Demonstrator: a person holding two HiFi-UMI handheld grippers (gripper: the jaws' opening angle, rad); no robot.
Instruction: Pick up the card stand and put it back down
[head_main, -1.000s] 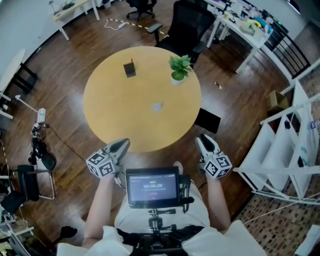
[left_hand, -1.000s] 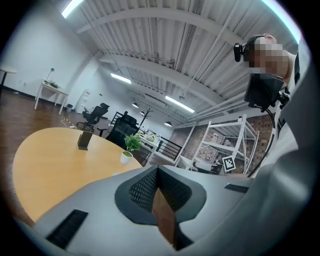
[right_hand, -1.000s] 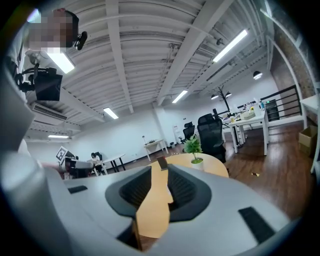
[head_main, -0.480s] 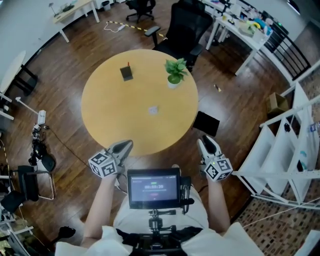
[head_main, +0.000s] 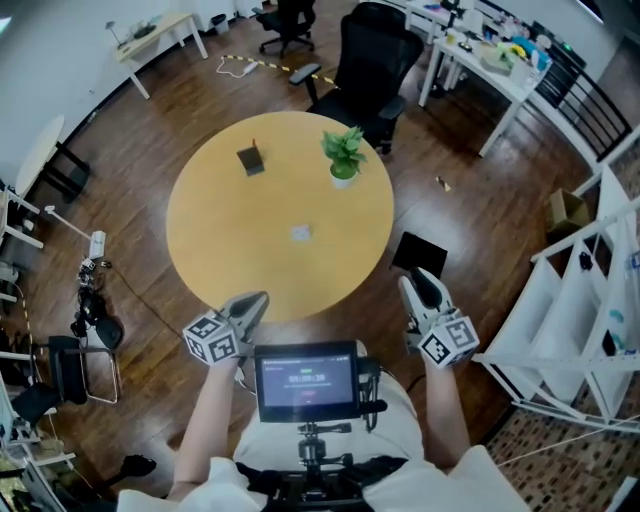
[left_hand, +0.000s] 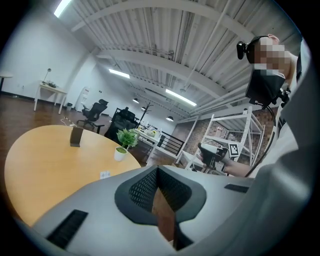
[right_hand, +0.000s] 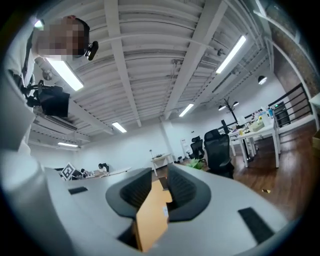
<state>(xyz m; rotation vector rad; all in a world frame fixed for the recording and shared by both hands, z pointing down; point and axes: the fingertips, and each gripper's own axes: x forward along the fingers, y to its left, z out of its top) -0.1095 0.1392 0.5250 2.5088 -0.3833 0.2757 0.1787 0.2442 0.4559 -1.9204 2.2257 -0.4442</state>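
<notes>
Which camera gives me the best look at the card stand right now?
Head view: the card stand stands unobstructed on the round table's far side, left of the plant. Left gripper view shows it small, side-on. Right gripper view shows only a table sliver between its jaws.

Round table (head_main: 230, 250): pale wood-look top, smooth, with a soft satin sheen; floor (head_main: 130, 135): dark wood boards, glossy, catching the light; card stand (head_main: 250, 159): dark and matt, material not to be told. Left gripper (head_main: 258, 298) and right gripper (head_main: 415, 279): smooth matt grey plastic shells, black pads (left_hand: 142, 189) with a fine dotted grip texture. Pot (head_main: 343, 181): white, smooth; office chair (head_main: 372, 50): black, matt upholstery; shelving (head_main: 560, 285): white-painted frame, looks like metal.
</notes>
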